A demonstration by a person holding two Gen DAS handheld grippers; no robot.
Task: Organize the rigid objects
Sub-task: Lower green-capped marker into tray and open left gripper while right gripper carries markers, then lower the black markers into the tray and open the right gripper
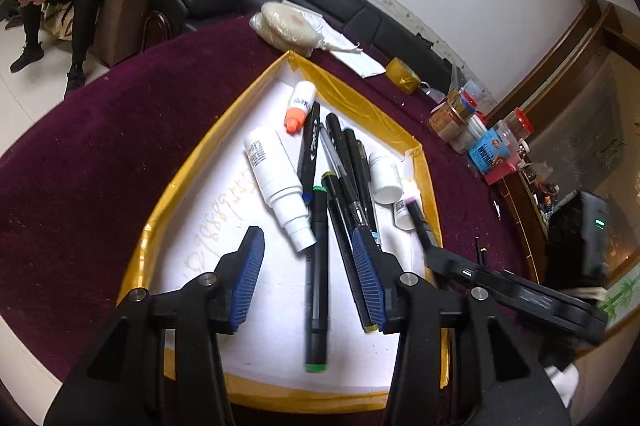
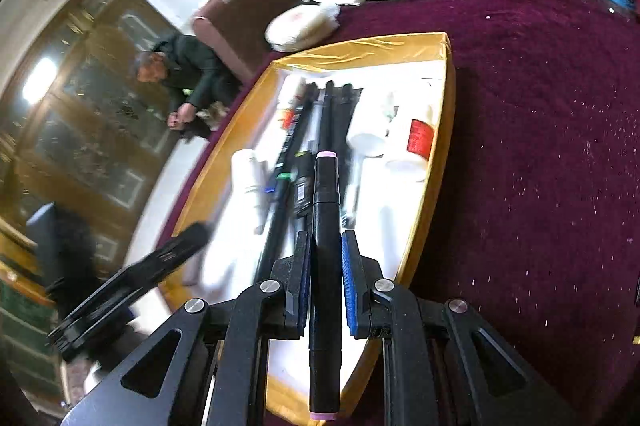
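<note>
Maroon tablecloth [image 2: 540, 146], marker [image 2: 326, 266] between right gripper [image 2: 326, 254]

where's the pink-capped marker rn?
In the right wrist view the pink-capped marker is clamped between the right tongs, held over the near end of the yellow-edged tray, above the pens.

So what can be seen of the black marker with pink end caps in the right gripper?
The black marker with pink end caps is a long, glossy, plastic-looking barrel with a pale pink band at each end. The right gripper is shut on its middle, blue pads on both sides. It hangs above the yellow-rimmed white tray, pointing along it.
</note>
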